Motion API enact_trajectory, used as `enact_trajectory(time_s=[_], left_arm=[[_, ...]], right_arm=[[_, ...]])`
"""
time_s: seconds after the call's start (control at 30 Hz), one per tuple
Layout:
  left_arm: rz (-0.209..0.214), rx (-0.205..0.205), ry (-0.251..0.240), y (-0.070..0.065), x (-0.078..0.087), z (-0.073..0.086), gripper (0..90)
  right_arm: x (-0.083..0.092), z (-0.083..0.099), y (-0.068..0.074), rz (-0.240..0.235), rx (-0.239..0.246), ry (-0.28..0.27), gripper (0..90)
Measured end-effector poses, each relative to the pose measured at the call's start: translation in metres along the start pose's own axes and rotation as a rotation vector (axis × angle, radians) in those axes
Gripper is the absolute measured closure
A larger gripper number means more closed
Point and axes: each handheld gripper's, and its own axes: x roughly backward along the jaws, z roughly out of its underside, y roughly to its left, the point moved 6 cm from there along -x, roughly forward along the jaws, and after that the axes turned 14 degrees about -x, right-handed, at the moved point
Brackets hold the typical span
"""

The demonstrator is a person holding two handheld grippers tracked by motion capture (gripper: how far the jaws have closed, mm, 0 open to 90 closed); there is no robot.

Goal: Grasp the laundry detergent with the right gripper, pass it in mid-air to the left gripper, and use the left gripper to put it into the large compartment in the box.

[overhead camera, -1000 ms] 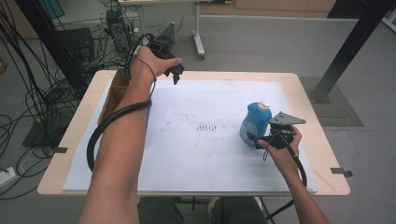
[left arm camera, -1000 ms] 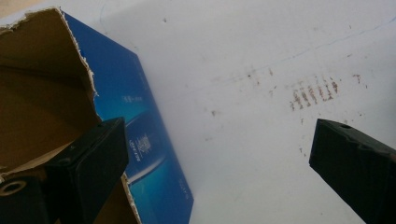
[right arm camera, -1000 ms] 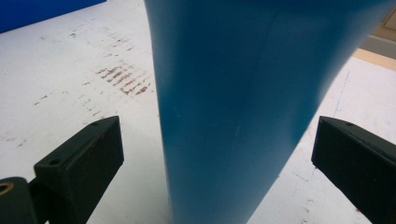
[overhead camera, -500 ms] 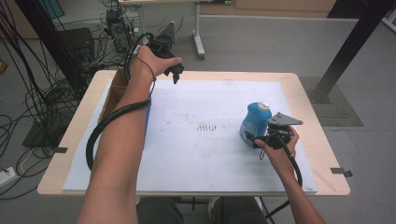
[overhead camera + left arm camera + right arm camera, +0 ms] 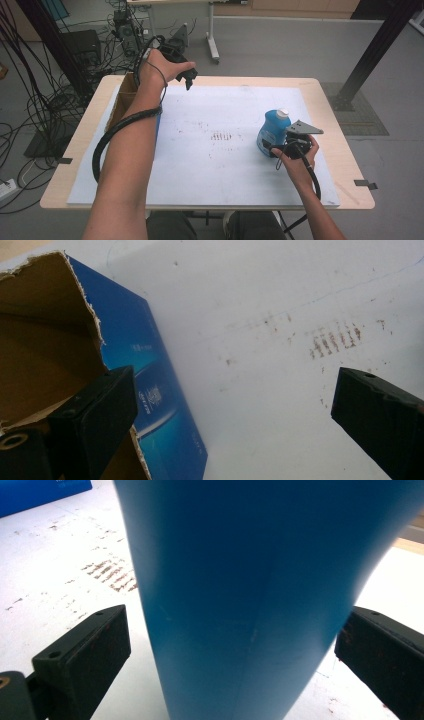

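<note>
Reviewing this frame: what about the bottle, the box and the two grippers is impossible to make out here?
- Bottle: label unreadable, small in the high view; cap and base cut off in the right gripper view.
- Right gripper: whether its fingers touch the bottle; gaps show, contact unclear.
- Box: the forearm hides most of it in the high view; print blurred in the left gripper view.
- Left gripper: opening too small in the high view.

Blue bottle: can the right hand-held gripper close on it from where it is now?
Probably yes. The blue bottle stands between the open jaws of the right hand-held gripper, with nothing else between them.
</note>
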Motion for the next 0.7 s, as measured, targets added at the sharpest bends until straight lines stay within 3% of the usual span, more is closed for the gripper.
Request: enact_trajectory(time_s=[0.7], left_arm=[[-0.001,0.001,-0.001,0.0002,0.0012,0.0009,5.4]], right_arm=[[-0.005,0.0015,0.0028,0.0,-0.003,-0.009,1.1]])
